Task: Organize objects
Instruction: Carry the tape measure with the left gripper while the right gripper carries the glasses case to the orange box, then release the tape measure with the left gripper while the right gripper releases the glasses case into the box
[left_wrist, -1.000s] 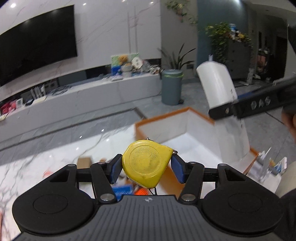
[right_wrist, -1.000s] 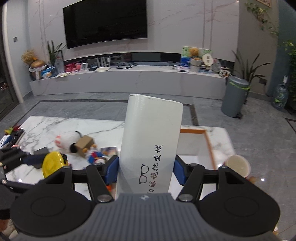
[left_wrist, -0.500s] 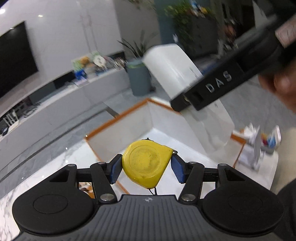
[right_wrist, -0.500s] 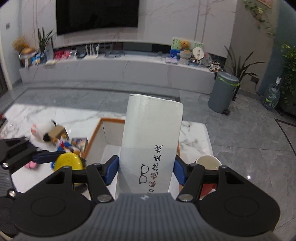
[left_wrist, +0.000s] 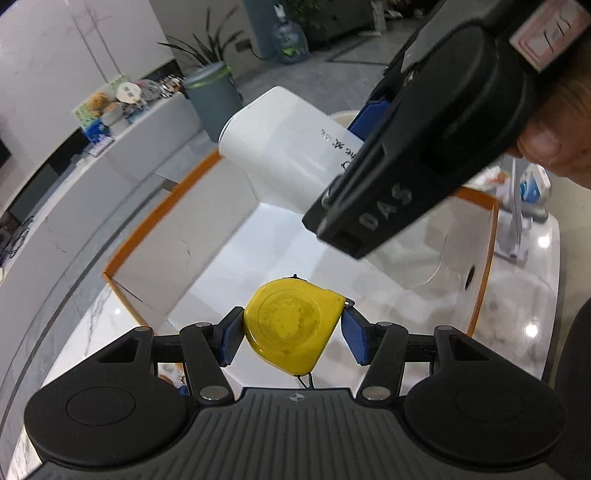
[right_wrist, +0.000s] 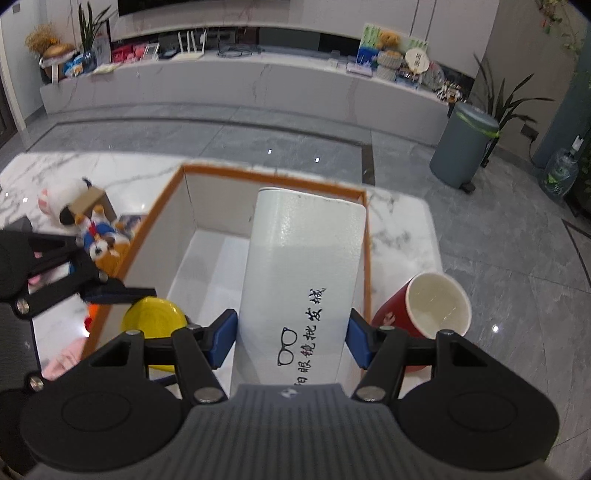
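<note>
- Step in hand, as I judge it: delivery. Both held items hang above the orange-rimmed box (right_wrist: 155, 218), neither yet set down.
- Left gripper (left_wrist: 291, 334): blue pads clamped on the yellow tape measure (left_wrist: 291, 328), gripped across its flat sides. It sits over the near left part of the box; the white floor of the box shows beneath it.
- Right gripper (right_wrist: 293, 341): pads pressed on the white glasses case (right_wrist: 303, 280), held near its printed end, long axis pointing away over the box interior.
- In the left wrist view the case crosses above and beyond the tape measure; the two look apart, not touching.
- Next move calls for, by my reading: lower each item to the box floor, then part the fingers; keep the case from swinging into the tape measure or the box wall.
- Look of things: tape measure round-faced, scuffed, a thin cord dangling below. Case smooth, rounded edges, black characters and a spectacles mark.
- Outside the box: red cup (right_wrist: 424, 306) just to the right; plush toys (right_wrist: 92, 232) to the left on the marble table (right_wrist: 402, 229).
</note>
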